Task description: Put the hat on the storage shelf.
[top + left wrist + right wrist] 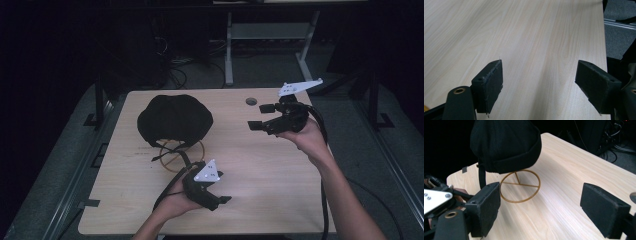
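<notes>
A black cap (174, 119) sits on a gold wire stand (172, 152) left of the table's middle. In the right gripper view the cap (504, 142) hangs over the stand's ring base (520, 186), and a black strap (481, 176) drops from its edge. My left gripper (223, 188) is held low near the front edge, right of the stand, pointing right. It is open over bare wood (539, 82). My right gripper (256, 116) is held above the table's right part and faces the cap. It is open with nothing between its pads (540, 207).
The wooden table (270, 190) has a round cable hole (251, 101) near its back edge. Cables trail off both grippers. Dark floor, table legs and a metal frame (229, 50) lie beyond the back edge. My left gripper's grey plate (434, 197) appears at the left of the right gripper view.
</notes>
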Available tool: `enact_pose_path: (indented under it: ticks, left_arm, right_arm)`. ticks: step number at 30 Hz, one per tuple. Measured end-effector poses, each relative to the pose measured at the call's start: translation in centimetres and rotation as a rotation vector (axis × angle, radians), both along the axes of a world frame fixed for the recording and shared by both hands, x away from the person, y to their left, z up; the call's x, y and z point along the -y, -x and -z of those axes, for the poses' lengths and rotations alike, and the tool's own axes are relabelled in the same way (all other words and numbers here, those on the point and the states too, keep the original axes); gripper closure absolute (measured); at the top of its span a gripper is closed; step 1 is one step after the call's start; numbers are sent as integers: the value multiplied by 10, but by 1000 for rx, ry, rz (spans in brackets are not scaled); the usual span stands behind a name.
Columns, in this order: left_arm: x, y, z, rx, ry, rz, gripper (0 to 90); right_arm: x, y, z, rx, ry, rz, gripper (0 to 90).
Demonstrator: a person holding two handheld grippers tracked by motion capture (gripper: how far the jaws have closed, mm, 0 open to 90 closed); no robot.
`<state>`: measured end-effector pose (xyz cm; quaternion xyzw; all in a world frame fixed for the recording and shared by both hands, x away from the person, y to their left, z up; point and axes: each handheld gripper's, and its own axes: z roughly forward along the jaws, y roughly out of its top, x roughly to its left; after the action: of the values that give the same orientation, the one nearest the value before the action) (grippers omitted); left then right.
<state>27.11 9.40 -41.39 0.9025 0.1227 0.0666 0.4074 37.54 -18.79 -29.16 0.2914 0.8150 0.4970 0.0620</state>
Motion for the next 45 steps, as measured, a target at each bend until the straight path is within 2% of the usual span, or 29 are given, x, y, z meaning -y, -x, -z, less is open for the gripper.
enact_pose_path:
  ticks: [12, 34, 45]
  left_arm:
    - [0, 0, 1, 1, -2, -1, 219]
    - [0, -1, 2, -12, 3, -4, 219]
    - [-1, -1, 3, -11, -4, -5, 218]
  right_arm:
    - [25, 13, 13, -10, 1, 31, 159]
    - [56, 32, 38, -37, -3, 74, 156]
    - [72, 44, 58, -69, -5, 94, 156]
